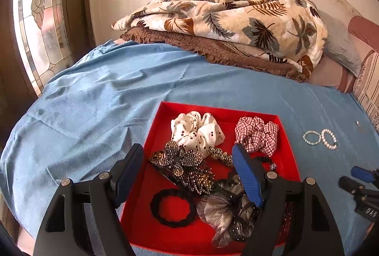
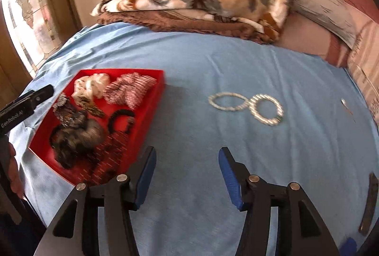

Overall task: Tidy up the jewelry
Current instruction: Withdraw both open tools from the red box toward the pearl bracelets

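jewelry lies in two places on the blue sheet (image 2: 201,61). two beaded bracelets (image 2: 246,105), round rings of pale pearly beads, rest flat on the cloth, touching each other, well apart from the red tray (image 1: 165,111). the shallow square tray, stiff and smooth-walled, holds soft hair pieces: a white dotted scrunchie (image 1: 197,129), a red-and-white checked scrunchie (image 1: 257,134), a sparkly beaded butterfly clip (image 1: 182,161), a plain black hair tie (image 1: 174,207) shaped like a thick ring, and a grey gauzy bow (image 1: 225,211) with dark dotted mesh.

the left gripper (image 1: 187,172) hangs over the tray with its jaws wide apart, one blue ribbed pad above the tray's left wall and the other above its right half; nothing is pinched between them. the right gripper (image 2: 187,175) hovers over bare sheet just right of the tray, jaws spread and empty, the bracelets ahead of it.

a small shiny piece (image 2: 343,102) lies further right on the sheet; too small to tell what it is. at the far edge of the bed sits a crumpled plush blanket (image 1: 236,16) with a leaf print, over a brown ruffled quilted cover (image 1: 213,50).
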The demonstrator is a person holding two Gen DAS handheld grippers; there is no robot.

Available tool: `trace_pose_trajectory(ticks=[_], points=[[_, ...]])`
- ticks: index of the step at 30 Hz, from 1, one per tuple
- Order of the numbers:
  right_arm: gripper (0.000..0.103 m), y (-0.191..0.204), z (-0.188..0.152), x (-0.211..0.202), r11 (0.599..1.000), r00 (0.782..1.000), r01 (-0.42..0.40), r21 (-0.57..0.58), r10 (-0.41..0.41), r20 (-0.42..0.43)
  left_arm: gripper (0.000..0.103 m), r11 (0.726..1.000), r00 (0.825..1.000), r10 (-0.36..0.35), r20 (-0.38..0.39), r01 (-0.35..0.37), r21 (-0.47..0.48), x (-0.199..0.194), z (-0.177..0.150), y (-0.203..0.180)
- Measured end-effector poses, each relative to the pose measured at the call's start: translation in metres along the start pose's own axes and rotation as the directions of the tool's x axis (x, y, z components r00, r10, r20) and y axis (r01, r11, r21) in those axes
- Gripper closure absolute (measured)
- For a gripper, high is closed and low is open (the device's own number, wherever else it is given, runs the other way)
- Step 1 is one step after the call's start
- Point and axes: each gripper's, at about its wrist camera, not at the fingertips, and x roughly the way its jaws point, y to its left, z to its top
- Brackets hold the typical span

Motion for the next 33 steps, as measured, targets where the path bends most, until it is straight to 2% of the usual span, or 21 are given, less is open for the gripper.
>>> trace_pose_trajectory(ticks=[15,24,33], points=[[0.042,-0.099,-0.044,-0.019,0.984,0.997,0.075,0.161,-0.073,-0.015,0.027,0.992,0.999,0.029,-0.029,-0.026,0.121,-0.011,-0.034,-0.037],[0.038,-0.142,-0.063,-0.019,0.966,0.998,0.068,0.249,-0.067,-0.011,0.027,0.982,0.996,0.065,-0.054,-0.054,0.18,-0.028,-0.057,-0.057],[0.038,-0.167,-0.065,-0.011,0.956,0.999,0.044,0.29,-0.049,0.009,0.027,0.977,0.997,0.032,-0.075,-0.015,0.215,-0.045,-0.053,-0.09]])
